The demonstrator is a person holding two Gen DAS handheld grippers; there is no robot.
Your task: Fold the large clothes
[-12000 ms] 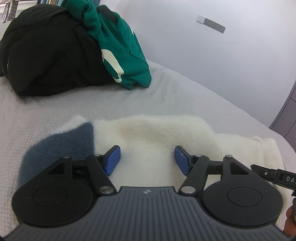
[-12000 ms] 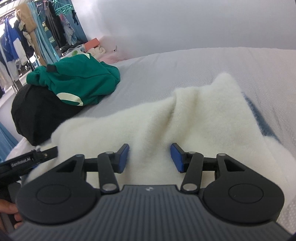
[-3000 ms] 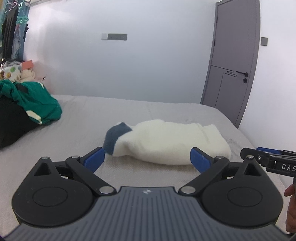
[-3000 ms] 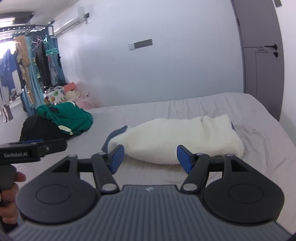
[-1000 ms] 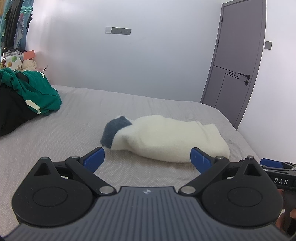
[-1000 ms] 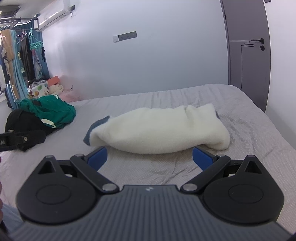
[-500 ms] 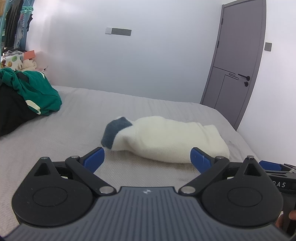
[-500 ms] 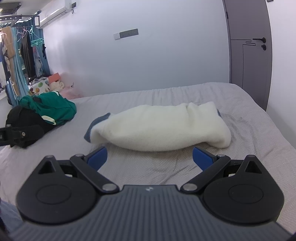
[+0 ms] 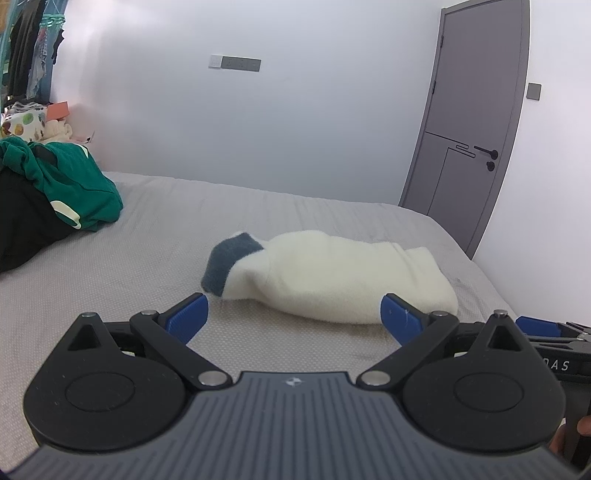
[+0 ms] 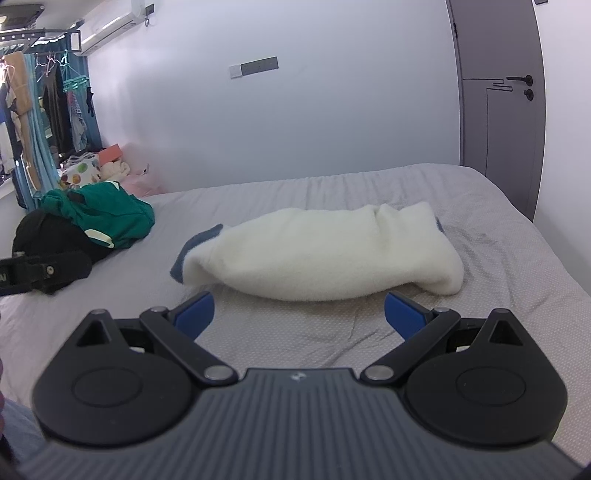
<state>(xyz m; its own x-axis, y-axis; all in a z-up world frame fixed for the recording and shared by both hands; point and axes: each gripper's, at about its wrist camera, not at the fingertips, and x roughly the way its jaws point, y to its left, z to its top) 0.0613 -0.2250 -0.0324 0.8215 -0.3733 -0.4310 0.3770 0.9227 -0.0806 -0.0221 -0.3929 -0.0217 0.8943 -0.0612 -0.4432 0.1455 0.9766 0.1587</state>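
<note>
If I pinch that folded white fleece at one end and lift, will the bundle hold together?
Probably not. The white fleece looks thick and soft, with rounded, loose folds, so it would likely sag and open. It seems bulky yet light, so both open grippers, left and right, should lift it together. Its fuzzy pile likely drags on the grey bedsheet rather than sliding.

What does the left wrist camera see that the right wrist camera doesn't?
Only the left wrist view shows a small grey wall plate right of the door.

Only the right wrist view shows the air conditioner up high and the blue curtain.

Both show the folded white fleece garment on the grey bed, the green garment on the black one, the door, and open tongs touching nothing.
</note>
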